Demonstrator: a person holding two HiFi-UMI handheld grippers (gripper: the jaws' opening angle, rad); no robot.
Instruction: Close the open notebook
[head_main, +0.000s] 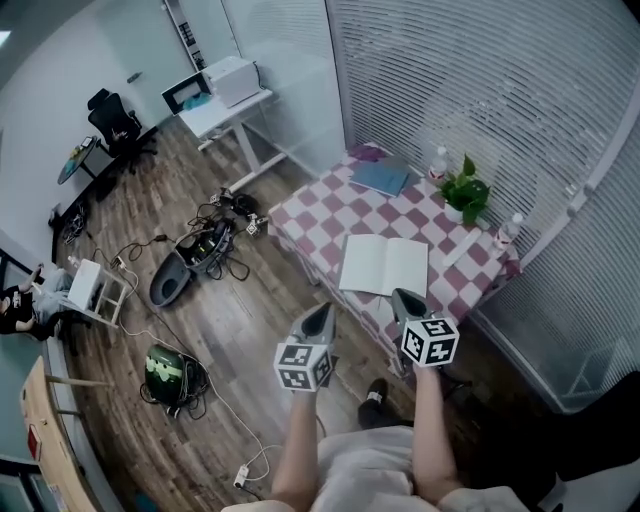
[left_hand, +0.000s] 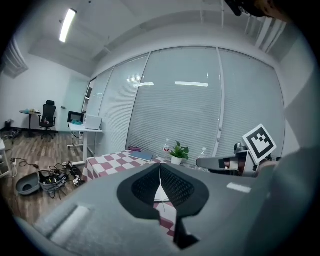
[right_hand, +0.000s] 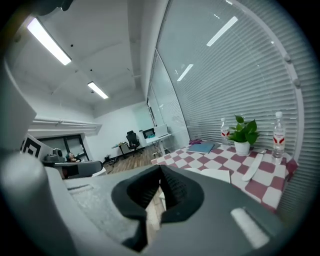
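The left gripper, grey with black ribbed pads and a marker cube, has its 2 jaws pressed together with nothing between them. The right gripper is closed and empty in the same way. Both are held side by side in front of the person. The left one is over the wooden floor, and the right one's tip is at the near edge of the red-and-white checked table. The white notebook lies open and flat on the near half of that table, just beyond the right gripper and untouched. A green potted plant and a blue folder sit along the far side by the window blinds.
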